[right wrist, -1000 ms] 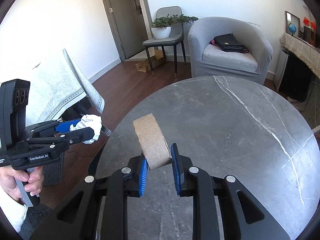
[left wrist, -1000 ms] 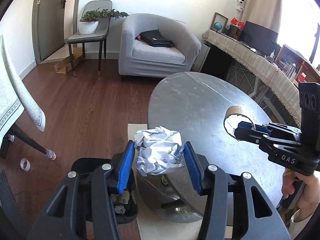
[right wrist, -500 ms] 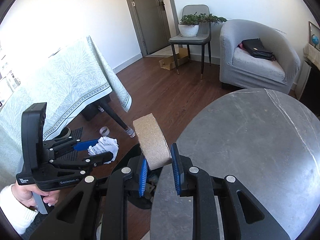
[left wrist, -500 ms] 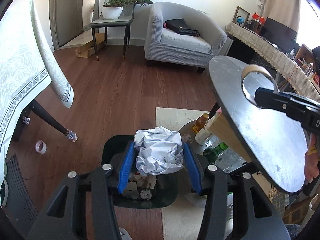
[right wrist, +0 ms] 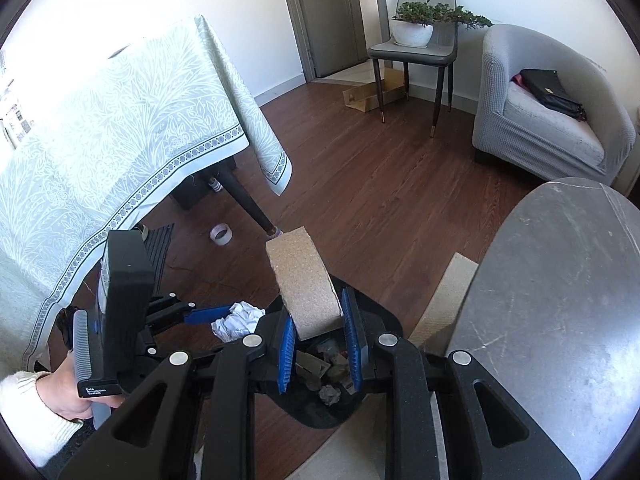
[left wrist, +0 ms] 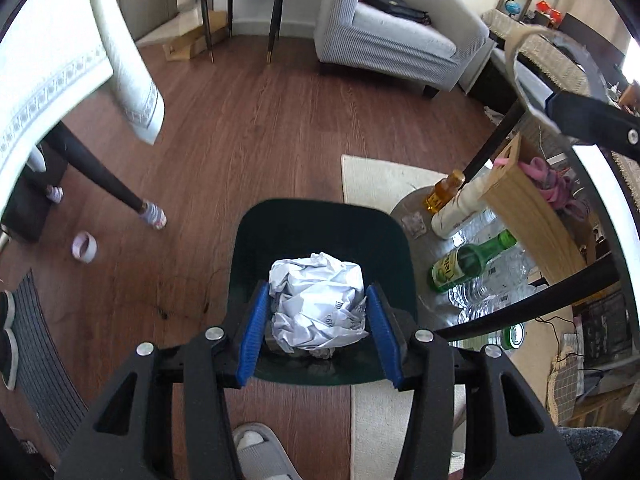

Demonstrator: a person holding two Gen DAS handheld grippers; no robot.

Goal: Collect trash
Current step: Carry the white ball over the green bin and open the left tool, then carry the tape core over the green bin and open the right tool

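My left gripper (left wrist: 318, 300) is shut on a crumpled white paper ball (left wrist: 318, 306) and holds it right above the dark green trash bin (left wrist: 320, 224) on the floor. My right gripper (right wrist: 318, 322) is shut on an empty cardboard tape roll (right wrist: 304, 280) and hangs over the same bin (right wrist: 384, 320), which holds scraps of trash. The left gripper with the paper ball (right wrist: 238, 316) shows in the right wrist view, to the left of the roll. The roll (left wrist: 520, 52) and a right finger (left wrist: 588, 120) show at the upper right of the left wrist view.
A round grey marble table (right wrist: 560, 320) stands right of the bin, with bottles (left wrist: 468, 260) and a wooden box (left wrist: 532, 208) beneath it. A cloth-covered table (right wrist: 100, 140) and its leg (left wrist: 104, 180) stand to the left. A tape roll (left wrist: 84, 246) lies on the floor. An armchair (left wrist: 392, 44) is at the back.
Both grippers have moved off the marble table, leftward and down, and now hang over the trash bin. Each still holds its item.
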